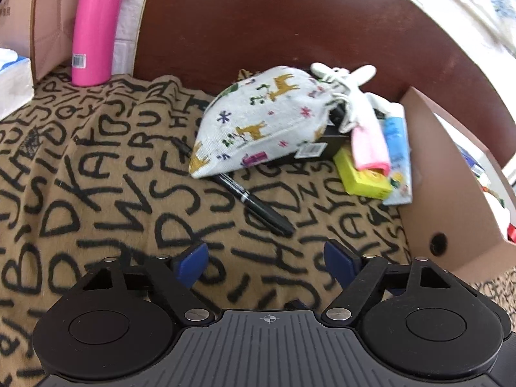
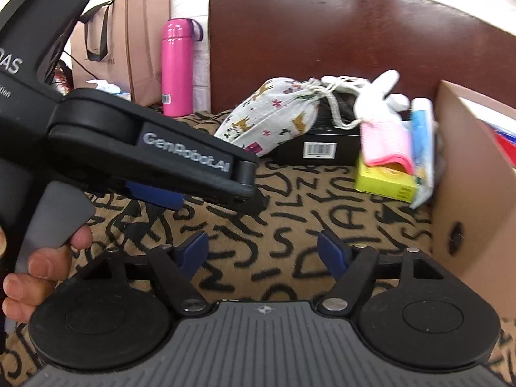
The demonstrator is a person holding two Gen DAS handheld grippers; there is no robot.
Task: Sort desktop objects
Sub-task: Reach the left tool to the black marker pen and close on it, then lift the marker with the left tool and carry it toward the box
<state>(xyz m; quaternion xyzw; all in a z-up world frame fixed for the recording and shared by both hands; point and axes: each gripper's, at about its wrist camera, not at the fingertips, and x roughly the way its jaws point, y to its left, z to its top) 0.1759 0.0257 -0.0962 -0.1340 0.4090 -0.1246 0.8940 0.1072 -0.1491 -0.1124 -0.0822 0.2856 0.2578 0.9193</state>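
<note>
Left gripper point(image 1: 266, 259): jaws are spread wide and nothing is held between the blue pads point(image 1: 193, 262); it is hovered over the lettered cloth point(image 1: 96, 193).
Right gripper point(image 2: 262, 253): jaws are likewise spread wide and empty; at 10 o'clock in its view the left gripper is seen side-on, gripped by a bare hand point(image 2: 35, 267).
Black marker point(image 1: 248, 198): laid on the cloth at 12 o'clock just ahead of the left gripper, slanted, with its far end tucked under the pouch.
Drawstring pouch point(image 1: 258, 119): white fabric with a deer print, set beyond the marker and leaned on a black box point(image 2: 317, 146) that carries a barcode label.
Yellow-green box point(image 1: 361, 175): at 1 o'clock, on the cloth, with a pink folded cloth point(image 1: 369, 146) draped over it and a blue-and-white packet point(image 1: 398, 158) stood against it.
White plush toy point(image 1: 346, 84): perched on top of the pile, touching the pouch's drawstring.
Cardboard box point(image 1: 451, 190): at 2 o'clock, just beside the packet; contents cannot be made out.
Pink bottle point(image 1: 95, 25): upright at 11 o'clock, well apart from the pile, beside a brown paper bag point(image 2: 129, 42).
Brown chair back point(image 1: 290, 29): farthest, at 12 o'clock behind the pile.
</note>
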